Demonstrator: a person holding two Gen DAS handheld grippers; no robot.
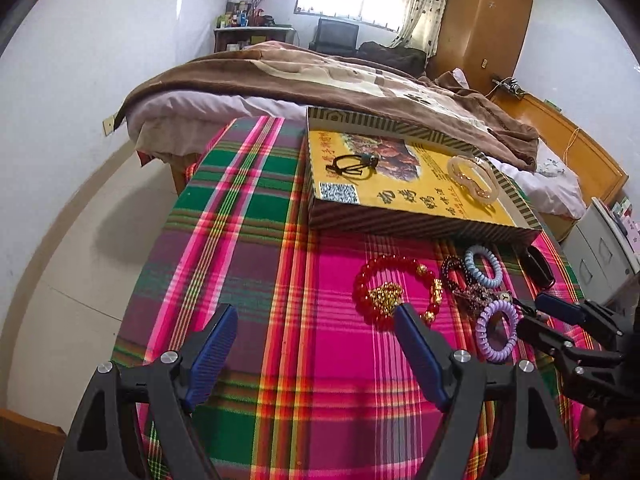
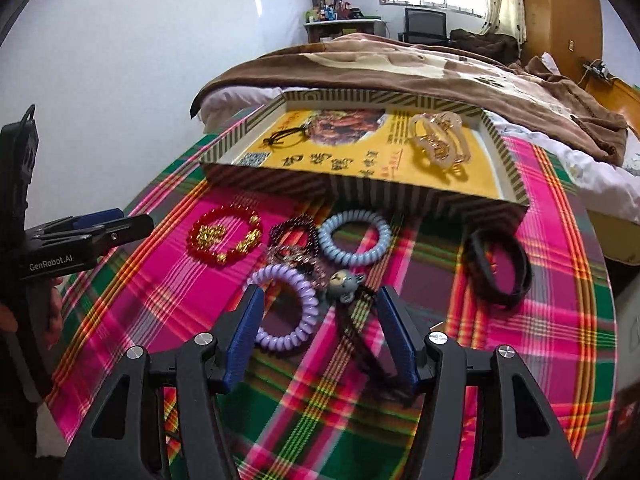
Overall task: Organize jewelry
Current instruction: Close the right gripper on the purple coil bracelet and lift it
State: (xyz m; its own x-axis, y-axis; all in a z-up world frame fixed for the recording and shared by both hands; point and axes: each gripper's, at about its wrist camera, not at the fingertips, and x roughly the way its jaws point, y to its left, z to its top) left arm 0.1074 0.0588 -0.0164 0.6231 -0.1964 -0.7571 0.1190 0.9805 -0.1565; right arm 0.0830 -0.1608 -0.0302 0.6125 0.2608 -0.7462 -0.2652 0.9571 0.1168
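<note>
Right gripper (image 2: 318,320) is hovering open over the purple coil hair tie (image 2: 285,307) and bear-charm hair band (image 2: 347,285); blue coil tie (image 2: 356,237) is lying just beyond.

I count two spiral coil hair ties: one purple (image 2: 285,312), one pale blue (image 2: 355,237). One red bead bracelet (image 2: 224,236) with gold charms. One dark bead bracelet (image 2: 294,234). One black band (image 2: 498,270). One bear-charm hair tie (image 2: 345,285). One yellow box lid (image 2: 360,190), holding one clear hair claw (image 2: 440,144) and one black elastic (image 2: 286,136).
</note>
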